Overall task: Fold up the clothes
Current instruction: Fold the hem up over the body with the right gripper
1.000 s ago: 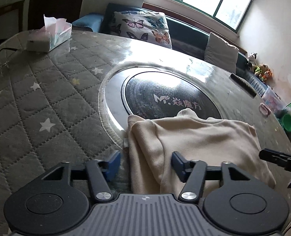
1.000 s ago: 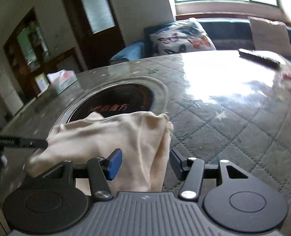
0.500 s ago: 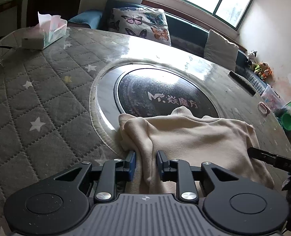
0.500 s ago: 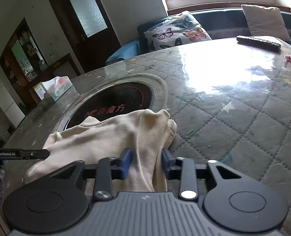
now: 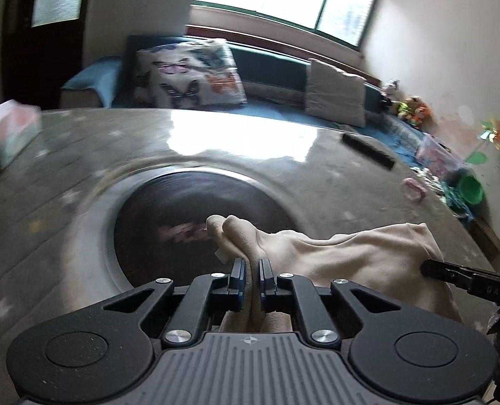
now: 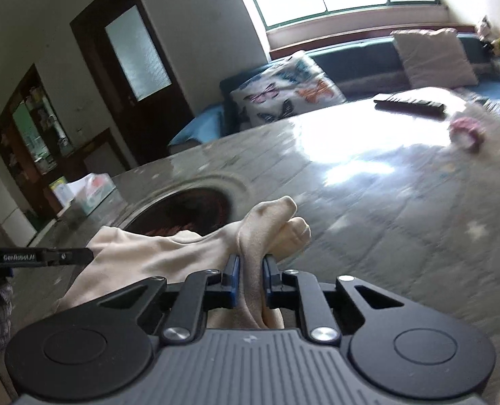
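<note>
A cream garment (image 5: 344, 260) hangs stretched between my two grippers above the round table. My left gripper (image 5: 251, 278) is shut on one bunched corner of it, which pokes out past the fingers. My right gripper (image 6: 251, 278) is shut on the other bunched corner of the garment (image 6: 169, 253). The right gripper's tip shows at the right of the left wrist view (image 5: 452, 275), and the left gripper's tip shows at the left of the right wrist view (image 6: 64, 256). The cloth sags between them.
The quilted grey table (image 5: 47, 202) has a dark round centre plate (image 5: 189, 202). A tissue box (image 5: 10, 135) stands at its far left, a black remote (image 5: 368, 150) and a pink item (image 5: 414, 189) at its far right. A sofa with cushions (image 5: 192, 74) lies behind.
Both grippers closed on the garment's near corners, then lifted them off the table. The views tilted up and the cloth now hangs between them.
</note>
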The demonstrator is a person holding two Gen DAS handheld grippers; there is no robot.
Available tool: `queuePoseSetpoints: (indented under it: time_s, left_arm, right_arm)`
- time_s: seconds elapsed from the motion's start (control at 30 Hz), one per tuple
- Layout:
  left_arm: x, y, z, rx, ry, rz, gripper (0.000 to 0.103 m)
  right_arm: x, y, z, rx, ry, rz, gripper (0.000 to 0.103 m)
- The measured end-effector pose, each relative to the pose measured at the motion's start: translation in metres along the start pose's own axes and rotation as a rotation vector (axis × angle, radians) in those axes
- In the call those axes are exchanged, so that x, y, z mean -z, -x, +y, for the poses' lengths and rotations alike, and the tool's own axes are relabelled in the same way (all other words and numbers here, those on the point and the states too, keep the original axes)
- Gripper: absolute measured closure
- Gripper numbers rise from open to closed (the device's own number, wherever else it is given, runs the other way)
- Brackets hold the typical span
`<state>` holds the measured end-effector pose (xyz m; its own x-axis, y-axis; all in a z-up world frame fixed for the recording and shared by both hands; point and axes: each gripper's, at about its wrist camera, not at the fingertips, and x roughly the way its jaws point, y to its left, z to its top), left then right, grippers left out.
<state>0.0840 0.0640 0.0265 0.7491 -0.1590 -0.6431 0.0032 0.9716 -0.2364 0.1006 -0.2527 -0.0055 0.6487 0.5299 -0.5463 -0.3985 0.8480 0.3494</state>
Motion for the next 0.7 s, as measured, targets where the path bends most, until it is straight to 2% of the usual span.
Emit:
queuePoseSetpoints:
  time_s: [0.4, 0.7]
  left_arm:
    - [-0.042, -0.078, -0.101, 0.127, -0.117, 0.023, 0.094]
    - [-0.06, -0.131, -0.153, 0.163, -0.181, 0.061, 0.094]
  right_arm:
    - [-0.041, 0.045, -0.075, 0.219, -0.01, -0.104, 0.09]
    - [-0.056, 0.052, -0.127, 0.322, -0.06, -0.131, 0.09]
